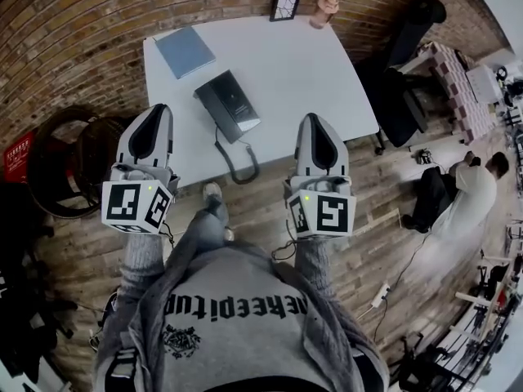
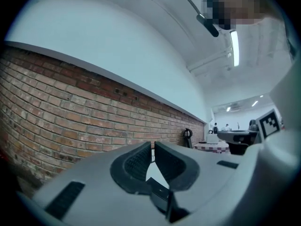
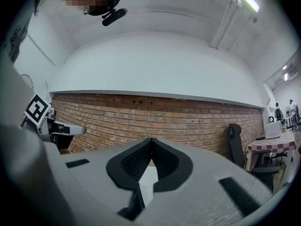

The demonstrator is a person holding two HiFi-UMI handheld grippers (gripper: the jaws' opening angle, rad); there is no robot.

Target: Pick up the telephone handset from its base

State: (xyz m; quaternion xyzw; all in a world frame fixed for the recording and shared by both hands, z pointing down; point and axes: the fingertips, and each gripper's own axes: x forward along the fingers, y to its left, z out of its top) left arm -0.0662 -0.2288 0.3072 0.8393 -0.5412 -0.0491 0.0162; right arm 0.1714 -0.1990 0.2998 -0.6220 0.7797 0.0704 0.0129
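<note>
Only in the head view: white table against the brick wall, with the dark telephone on its near-left part and the handset lying in place along the base's left side. Coiled cord hanging off the table's near edge. Blue notebook at the table's far-left corner, picture frame at its far edge.

Left gripper over the table's near-left corner, right gripper at the near edge further right, both well apart from the telephone, which sits between them and further in.

In the gripper views, no table and no telephone: just brick wall and white ceiling. Left gripper closed, pads nearly touching, nothing between. Right gripper likewise closed, tips meeting, empty. Each one's marker cube caught at the edge of the other's view.

Bare tabletop right of the telephone. Black chair just off the table's right edge.
</note>
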